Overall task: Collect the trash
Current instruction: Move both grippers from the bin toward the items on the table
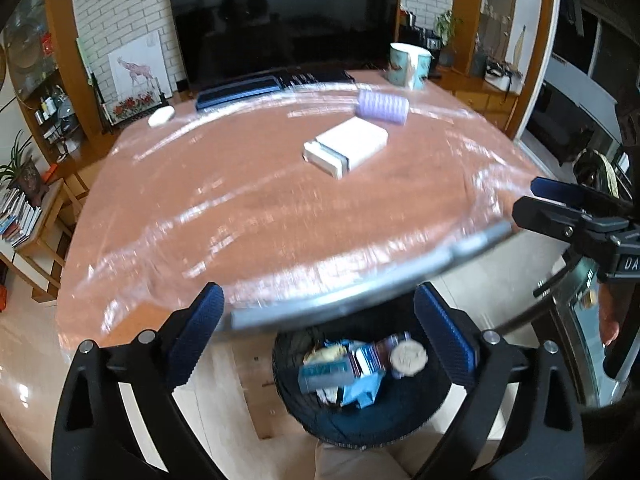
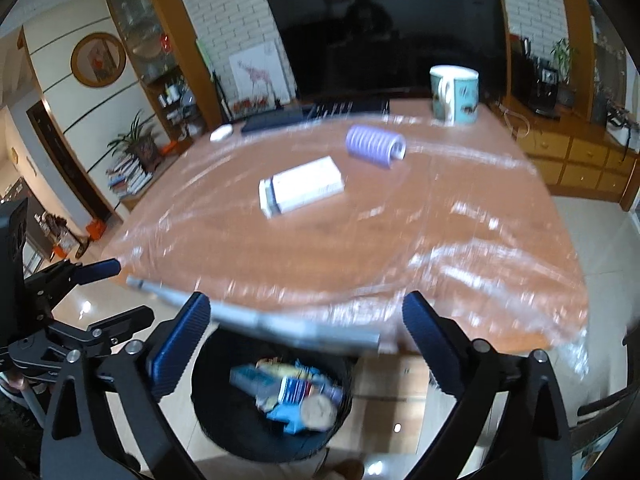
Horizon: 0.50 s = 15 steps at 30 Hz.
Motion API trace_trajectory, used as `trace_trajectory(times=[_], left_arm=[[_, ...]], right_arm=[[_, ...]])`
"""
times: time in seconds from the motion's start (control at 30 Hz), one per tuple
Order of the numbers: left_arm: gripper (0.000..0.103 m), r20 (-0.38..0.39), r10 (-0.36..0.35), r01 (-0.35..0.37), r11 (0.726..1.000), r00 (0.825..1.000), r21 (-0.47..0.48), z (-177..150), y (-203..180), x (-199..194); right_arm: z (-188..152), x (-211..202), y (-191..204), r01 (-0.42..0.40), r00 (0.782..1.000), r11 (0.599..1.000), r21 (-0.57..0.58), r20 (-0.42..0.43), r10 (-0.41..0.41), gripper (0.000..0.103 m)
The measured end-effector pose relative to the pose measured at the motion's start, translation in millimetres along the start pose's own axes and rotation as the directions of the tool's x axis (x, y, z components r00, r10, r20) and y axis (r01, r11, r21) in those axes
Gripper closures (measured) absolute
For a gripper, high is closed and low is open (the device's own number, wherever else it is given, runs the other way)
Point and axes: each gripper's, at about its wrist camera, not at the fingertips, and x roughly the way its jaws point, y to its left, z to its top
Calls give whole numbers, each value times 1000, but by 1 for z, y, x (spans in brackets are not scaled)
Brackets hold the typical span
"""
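A black trash bin [image 1: 360, 412] stands on the floor under the near table edge and holds wrappers, blue packets and a crumpled ball; it also shows in the right wrist view [image 2: 224, 432]. My left gripper [image 1: 320, 332] is open and empty above the bin. My right gripper [image 2: 306, 340] is open and empty above the bin too, and it shows at the right of the left wrist view [image 1: 532, 200]. On the brown table [image 1: 240, 220] lie a white box [image 1: 346, 146], also seen from the right [image 2: 302, 188], and a purple ribbed roll [image 1: 382, 106], [image 2: 374, 146].
A blue-green mug [image 1: 410, 64] stands at the far right of the table, a dark keyboard [image 1: 248, 90] and a small white object [image 1: 161, 115] at the far edge. A large TV [image 1: 284, 20] is behind. Shelves and cabinets line both sides.
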Motion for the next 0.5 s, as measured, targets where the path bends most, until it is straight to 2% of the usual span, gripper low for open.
trace_trajectory(times=[0.27, 0.5], left_arm=[[6, 4, 18, -18, 1000, 1000, 11, 28, 13, 14], [6, -10, -11, 12, 997, 1000, 75, 48, 25, 38]], right_arm=[[31, 16, -6, 53, 998, 999, 2, 19, -53, 4], [60, 48, -17, 126, 992, 992, 8, 0, -126, 4]])
